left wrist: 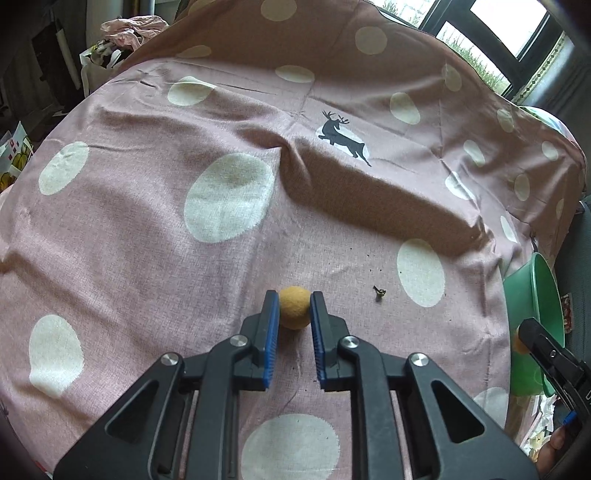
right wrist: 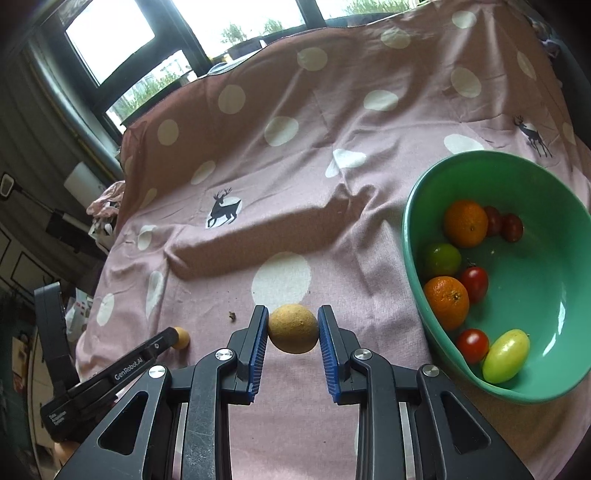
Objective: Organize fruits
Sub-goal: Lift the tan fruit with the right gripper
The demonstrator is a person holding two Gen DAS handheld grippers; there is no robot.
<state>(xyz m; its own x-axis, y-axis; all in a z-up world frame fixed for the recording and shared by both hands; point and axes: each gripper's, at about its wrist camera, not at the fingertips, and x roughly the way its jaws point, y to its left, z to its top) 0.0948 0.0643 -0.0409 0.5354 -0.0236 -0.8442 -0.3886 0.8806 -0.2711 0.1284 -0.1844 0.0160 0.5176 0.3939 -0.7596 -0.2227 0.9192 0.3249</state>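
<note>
My left gripper (left wrist: 294, 308) is shut on a small tan round fruit (left wrist: 294, 307) just above the pink dotted cloth (left wrist: 147, 206). In the right wrist view that fruit (right wrist: 181, 338) shows at the tip of the left gripper's finger. My right gripper (right wrist: 292, 328) is shut on a larger tan round fruit (right wrist: 292, 328), just left of the green bowl (right wrist: 417, 206). The bowl holds two oranges (right wrist: 466, 223), a lime (right wrist: 441, 259), several red tomatoes (right wrist: 474, 283) and a yellow-green tomato (right wrist: 506, 356). The bowl's rim (left wrist: 532, 288) shows at the right edge of the left wrist view.
A small stem scrap (left wrist: 379, 293) lies on the cloth right of the left gripper. The cloth has a raised fold (left wrist: 369, 192) across the middle. Windows (right wrist: 110, 33) are behind the table. Clutter (left wrist: 122, 33) sits beyond the far left edge.
</note>
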